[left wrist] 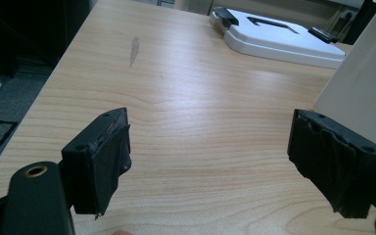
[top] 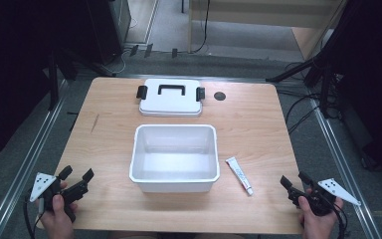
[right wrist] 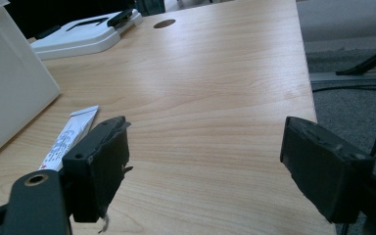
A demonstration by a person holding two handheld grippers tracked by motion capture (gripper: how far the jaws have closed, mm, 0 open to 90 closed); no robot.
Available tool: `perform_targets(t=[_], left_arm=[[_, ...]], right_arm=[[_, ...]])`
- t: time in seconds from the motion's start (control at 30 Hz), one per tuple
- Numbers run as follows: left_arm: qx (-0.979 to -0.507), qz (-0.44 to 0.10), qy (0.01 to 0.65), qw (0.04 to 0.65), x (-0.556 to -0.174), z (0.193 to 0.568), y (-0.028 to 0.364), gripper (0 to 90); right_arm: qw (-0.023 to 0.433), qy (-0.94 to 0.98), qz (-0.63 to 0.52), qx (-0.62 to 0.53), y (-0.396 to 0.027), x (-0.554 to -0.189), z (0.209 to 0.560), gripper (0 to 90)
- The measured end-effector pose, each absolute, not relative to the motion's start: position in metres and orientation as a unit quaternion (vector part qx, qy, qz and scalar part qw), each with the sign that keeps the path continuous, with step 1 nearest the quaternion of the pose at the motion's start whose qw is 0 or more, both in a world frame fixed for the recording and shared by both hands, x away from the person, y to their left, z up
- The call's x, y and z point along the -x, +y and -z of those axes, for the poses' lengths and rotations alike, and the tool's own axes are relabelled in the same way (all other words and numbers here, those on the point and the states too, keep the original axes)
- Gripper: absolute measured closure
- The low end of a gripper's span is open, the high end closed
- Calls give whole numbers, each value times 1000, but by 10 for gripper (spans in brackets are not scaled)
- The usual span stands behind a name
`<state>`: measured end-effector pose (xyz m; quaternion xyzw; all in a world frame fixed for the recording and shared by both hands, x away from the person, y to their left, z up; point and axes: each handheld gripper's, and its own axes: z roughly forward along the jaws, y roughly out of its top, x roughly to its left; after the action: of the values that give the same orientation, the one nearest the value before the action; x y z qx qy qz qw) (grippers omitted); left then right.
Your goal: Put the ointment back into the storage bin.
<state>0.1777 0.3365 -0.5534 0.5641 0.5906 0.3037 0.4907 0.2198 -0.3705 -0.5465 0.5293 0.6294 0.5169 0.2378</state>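
both hand-held grippers gape empty; right gripper view shows the tube (right wrist: 71, 134), left gripper view the lid (left wrist: 279, 36).

On the table (top: 258, 119): one open white box (top: 174, 158), one white lid (top: 170, 97) with a black handle, one small white tube (top: 239, 175), and two hand-held grippers.

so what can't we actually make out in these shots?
- Tube: print too small in the high view; in the right gripper view its lower end is hidden behind the right claw.
- White bin: cut off by the frame edge in both gripper views.
- Lid: latch detail too small.
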Motion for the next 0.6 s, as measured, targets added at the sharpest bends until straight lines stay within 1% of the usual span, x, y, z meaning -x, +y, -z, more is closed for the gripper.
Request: perform_targets(t=[0.2, 0.4, 0.6], left_arm=[[-567, -304, 590, 489, -177, 553, 337, 168], [-567, -302, 591, 487, -177, 553, 337, 168], [-569, -302, 591, 485, -178, 553, 336, 168]], right_arm=[[241, 638, -504, -530, -369, -221, 542, 177], [249, 674, -460, -522, -361, -225, 517, 178], [222, 740, -375, -513, -349, -232, 497, 183]])
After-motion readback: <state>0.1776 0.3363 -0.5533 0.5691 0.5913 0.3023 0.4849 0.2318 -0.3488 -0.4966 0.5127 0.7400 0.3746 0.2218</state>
